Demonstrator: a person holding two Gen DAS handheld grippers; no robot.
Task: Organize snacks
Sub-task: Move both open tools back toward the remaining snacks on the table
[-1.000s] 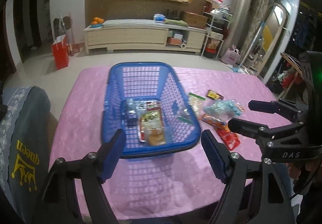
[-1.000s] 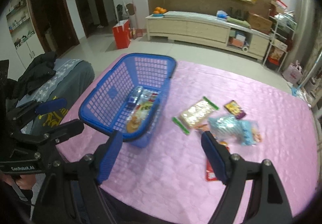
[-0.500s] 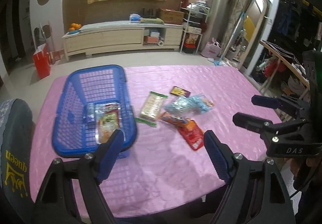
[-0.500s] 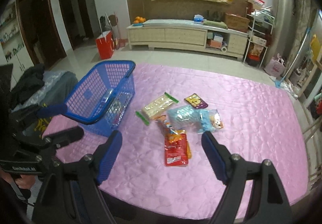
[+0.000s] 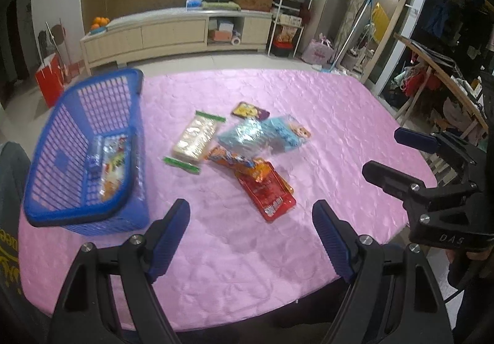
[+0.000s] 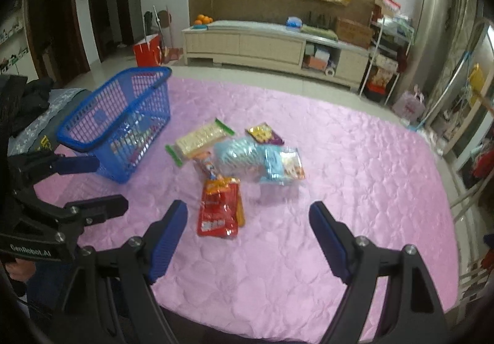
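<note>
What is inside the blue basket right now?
The blue basket holds a few snack packets lying flat on its floor, one bluish, one with orange and red print. Motion blur and the mesh wall hide their exact number, and anything beneath them cannot be seen.

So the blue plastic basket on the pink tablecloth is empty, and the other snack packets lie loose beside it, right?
Not quite: the blue plastic basket already holds a few packets, as the left wrist view shows. The other snack packets do lie loose beside it on the pink tablecloth.

Blue basket (image 5: 83,140), pink quilted tablecloth (image 5: 324,115)
</note>
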